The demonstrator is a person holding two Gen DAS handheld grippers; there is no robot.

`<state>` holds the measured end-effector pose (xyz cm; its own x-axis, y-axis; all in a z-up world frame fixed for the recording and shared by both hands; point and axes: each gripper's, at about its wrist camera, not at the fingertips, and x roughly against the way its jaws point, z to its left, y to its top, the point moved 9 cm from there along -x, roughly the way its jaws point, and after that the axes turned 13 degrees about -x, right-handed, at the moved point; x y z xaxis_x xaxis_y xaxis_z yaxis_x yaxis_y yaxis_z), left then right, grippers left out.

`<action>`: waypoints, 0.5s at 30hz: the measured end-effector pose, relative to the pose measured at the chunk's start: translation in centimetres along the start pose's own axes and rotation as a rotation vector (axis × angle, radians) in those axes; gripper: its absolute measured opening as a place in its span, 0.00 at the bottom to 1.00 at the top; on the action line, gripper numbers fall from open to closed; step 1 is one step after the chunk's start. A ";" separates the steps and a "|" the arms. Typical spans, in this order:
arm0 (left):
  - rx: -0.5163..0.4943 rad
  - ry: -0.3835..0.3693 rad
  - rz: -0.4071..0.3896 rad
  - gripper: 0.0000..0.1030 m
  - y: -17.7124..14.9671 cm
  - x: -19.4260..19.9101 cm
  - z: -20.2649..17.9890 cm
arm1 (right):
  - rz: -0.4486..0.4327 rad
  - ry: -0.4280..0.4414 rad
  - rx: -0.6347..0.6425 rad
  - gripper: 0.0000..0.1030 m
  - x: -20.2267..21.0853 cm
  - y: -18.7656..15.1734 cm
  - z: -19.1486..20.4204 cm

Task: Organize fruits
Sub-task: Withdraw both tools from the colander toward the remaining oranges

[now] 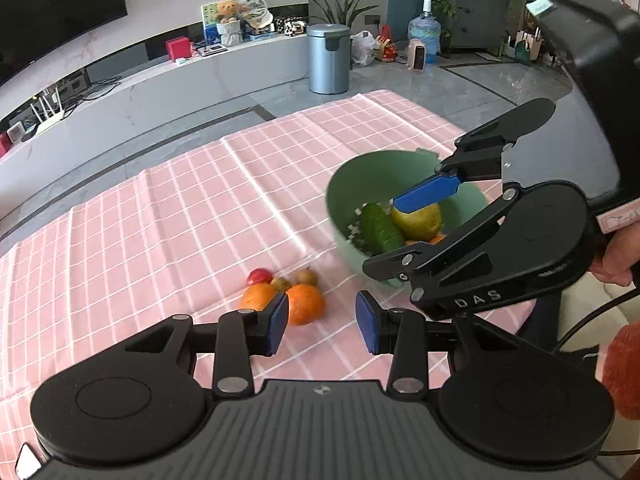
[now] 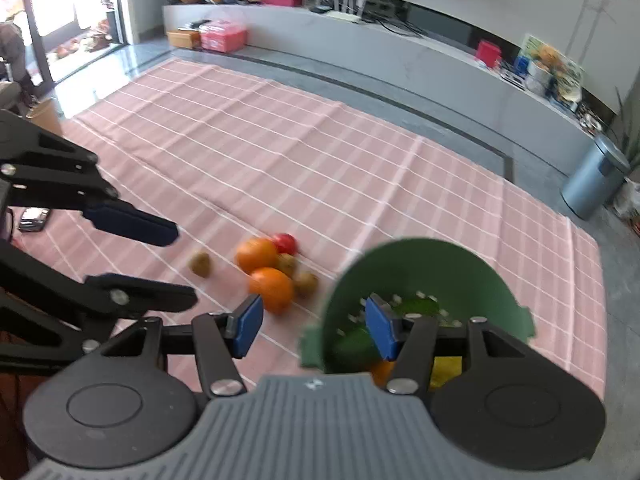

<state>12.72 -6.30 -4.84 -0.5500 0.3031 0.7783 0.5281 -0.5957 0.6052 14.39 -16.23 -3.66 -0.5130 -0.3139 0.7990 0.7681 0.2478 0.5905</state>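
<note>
A green bowl [image 1: 360,184] [image 2: 432,264] stands on the pink checked cloth [image 1: 180,208] and holds a cucumber [image 1: 380,228], a yellow-green pear [image 1: 420,222] and a bit of orange fruit. Left of the bowl lie two oranges [image 1: 306,304] [image 2: 272,288], a small red fruit [image 1: 259,276] [image 2: 285,243] and brown kiwis [image 2: 200,264]. My left gripper [image 1: 322,322] [image 2: 176,264] hovers open above the oranges with nothing between its pads. My right gripper [image 2: 314,328] [image 1: 404,232] is open above the bowl's near rim, its pads off the rim.
A grey-blue bin [image 1: 328,60] [image 2: 596,176] and a water bottle [image 1: 424,28] stand on the floor beyond the table. A long white bench [image 1: 160,88] runs along the wall. A phone [image 2: 34,218] lies at the cloth's left edge. A person's hand [image 1: 616,256] holds the right gripper.
</note>
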 end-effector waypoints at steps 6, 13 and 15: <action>0.018 0.004 0.011 0.45 -1.7 -0.1 1.9 | -0.027 0.028 0.046 0.50 -1.1 0.6 3.0; 0.029 0.013 0.018 0.45 -4.5 -0.3 4.1 | -0.041 0.057 0.086 0.50 -2.7 0.6 5.2; 0.036 0.011 0.024 0.45 -5.1 -0.6 4.6 | -0.042 0.058 0.118 0.50 -3.2 0.3 5.7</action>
<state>13.29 -0.02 -7.65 -0.5434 0.2810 0.7910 0.5639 -0.5758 0.5920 14.11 -9.89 -5.37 -0.5179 -0.3774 0.7677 0.6942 0.3389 0.6350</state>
